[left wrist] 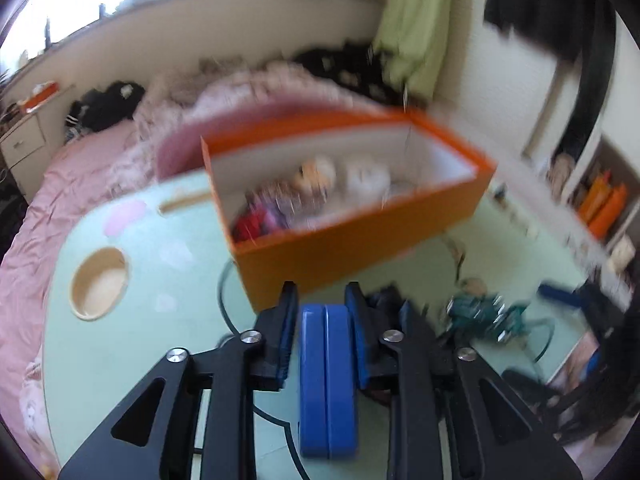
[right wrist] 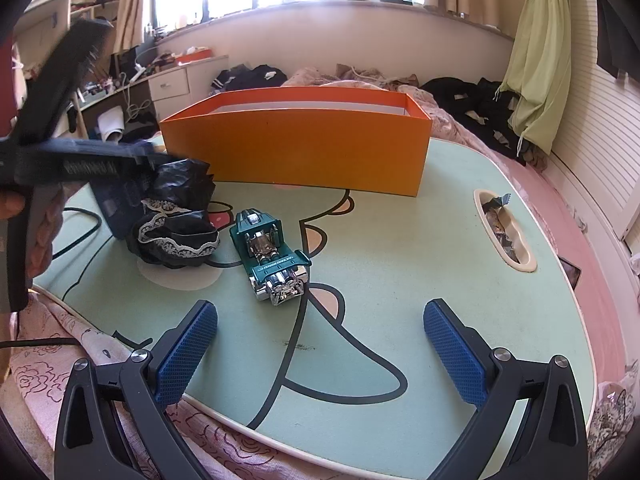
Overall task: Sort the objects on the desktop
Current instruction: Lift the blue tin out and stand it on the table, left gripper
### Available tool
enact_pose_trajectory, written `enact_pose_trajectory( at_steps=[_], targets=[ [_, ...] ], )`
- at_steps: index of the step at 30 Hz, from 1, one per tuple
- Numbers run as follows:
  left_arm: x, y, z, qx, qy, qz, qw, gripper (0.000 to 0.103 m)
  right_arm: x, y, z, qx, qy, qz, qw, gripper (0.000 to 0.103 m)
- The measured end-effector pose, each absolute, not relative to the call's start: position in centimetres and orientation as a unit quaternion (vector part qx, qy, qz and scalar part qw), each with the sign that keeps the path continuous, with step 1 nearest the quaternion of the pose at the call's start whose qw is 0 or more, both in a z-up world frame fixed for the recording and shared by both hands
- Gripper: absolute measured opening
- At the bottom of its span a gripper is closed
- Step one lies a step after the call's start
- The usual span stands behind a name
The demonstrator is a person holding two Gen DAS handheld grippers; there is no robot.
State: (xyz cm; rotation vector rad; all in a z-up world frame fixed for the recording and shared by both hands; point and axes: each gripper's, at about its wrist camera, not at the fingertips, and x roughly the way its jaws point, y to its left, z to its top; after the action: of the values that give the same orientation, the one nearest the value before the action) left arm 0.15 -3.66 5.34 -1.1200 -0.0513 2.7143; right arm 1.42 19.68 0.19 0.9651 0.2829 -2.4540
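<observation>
My left gripper (left wrist: 322, 306) is shut on a blue flat case (left wrist: 327, 380) and holds it above the mint-green table, just in front of the orange box (left wrist: 352, 248). The box holds several small toys, blurred. In the right wrist view the left gripper (right wrist: 120, 184) holds the same blue case at the left, beside a black lace-trimmed cloth (right wrist: 176, 220). A green toy car (right wrist: 272, 256) lies on the table in front of the orange box (right wrist: 304, 148). My right gripper (right wrist: 320, 348) is open and empty near the table's front edge.
The table (right wrist: 440, 280) sits on a pink bed. A slot (right wrist: 504, 232) at its right holds small scraps. A round cup recess (left wrist: 98, 284) is at its left. Clothes lie on the bed behind the box.
</observation>
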Motion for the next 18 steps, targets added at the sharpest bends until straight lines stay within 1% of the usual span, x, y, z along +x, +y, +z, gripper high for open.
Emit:
enact_pose_trajectory(
  at_steps=[1,2,3,4,8,11,14,18],
  targets=[
    [0.7,-4.2,6.0,-0.364,-0.024,0.926,0.099,0.040,1.4,19.7,0.2,0.353,0.103,-0.898,0.242,0.103],
    [1.8,-5.0,6.9,-0.347,-0.031,0.932,0.095,0.063,1.4,19.7,0.2,0.353,0.103,-0.898,0.242,0.103],
    [2.4,-5.4,7.2,-0.343,-0.035,0.934,0.092,0.075,1.4,19.7,0.2,0.353,0.103,-0.898,0.242,0.103],
    [2.3,-5.8,7.5,-0.343,-0.038,0.934,0.090,0.085,1.4,19.7,0.2,0.353,0.103,-0.898,0.242,0.103],
    [5.0,-6.9,6.6,-0.377,-0.026,0.921,0.093,0.085,1.5,19.7,0.1,0.353,0.104,-0.898,0.242,0.103],
    [6.9,-6.4,4.3,-0.402,-0.010,0.911,0.093,0.085,1.4,19.7,0.2,0.353,0.104,-0.898,0.243,0.103],
    [6.5,-5.3,1.7,-0.432,-0.012,0.898,0.085,0.085,1.4,19.7,0.2,0.353,0.104,-0.898,0.243,0.103],
    [5.8,-3.1,1.2,-0.432,0.014,0.900,0.061,0.087,1.6,19.8,0.1,0.353,0.103,-0.898,0.243,0.103]
  ],
)
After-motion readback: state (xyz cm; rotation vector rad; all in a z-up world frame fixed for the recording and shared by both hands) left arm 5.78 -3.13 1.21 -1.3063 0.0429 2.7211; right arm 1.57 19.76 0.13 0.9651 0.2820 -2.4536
